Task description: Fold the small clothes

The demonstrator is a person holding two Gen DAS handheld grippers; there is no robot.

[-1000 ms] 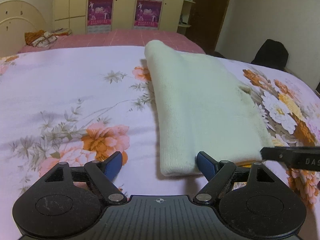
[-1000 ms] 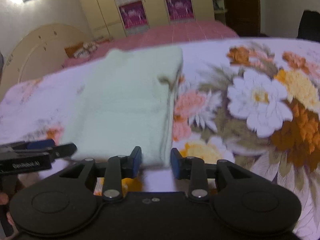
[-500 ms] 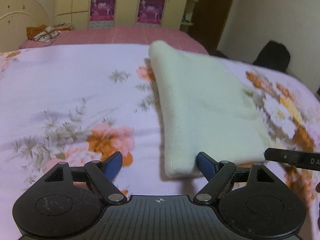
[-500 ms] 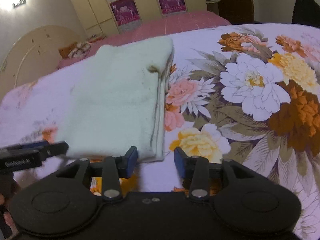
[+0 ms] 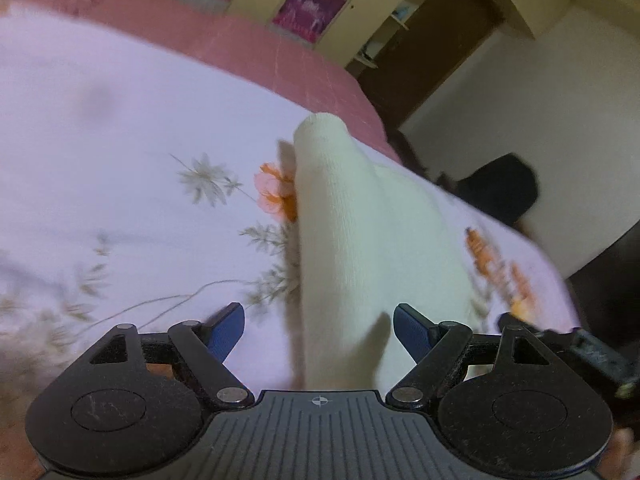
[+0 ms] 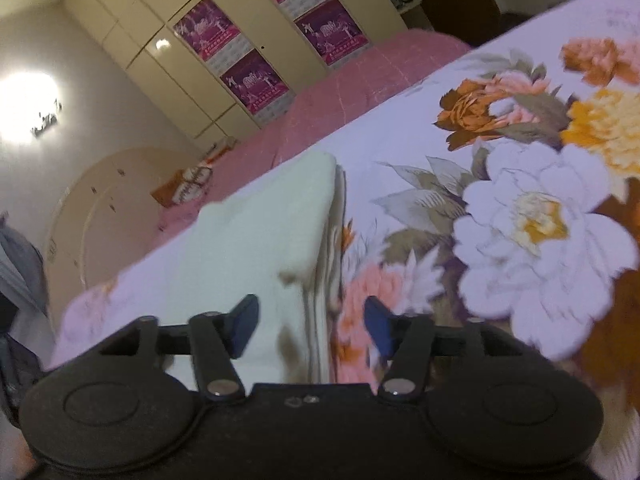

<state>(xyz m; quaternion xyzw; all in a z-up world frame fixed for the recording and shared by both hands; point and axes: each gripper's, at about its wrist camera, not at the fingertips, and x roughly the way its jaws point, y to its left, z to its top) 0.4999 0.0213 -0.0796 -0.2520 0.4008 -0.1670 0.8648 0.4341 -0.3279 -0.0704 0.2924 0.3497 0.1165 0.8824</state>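
Cloth (image 5: 360, 240), cream and already folded, lies on the flowered bedsheet (image 5: 120, 160), its near edge running between both sets of fingers. Left gripper (image 5: 319, 328) and right gripper (image 6: 308, 326) stand wide apart, gripping nothing, probably straddling the near corners for another fold.

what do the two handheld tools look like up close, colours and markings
Both are matte black. The left tool has blue finger pads, angled linkage arms with silver pivot pins, two round discs, and a ribbed grey plate bearing a small crosshair mark. The right tool matches, with dark blue pads and a smooth black plate.
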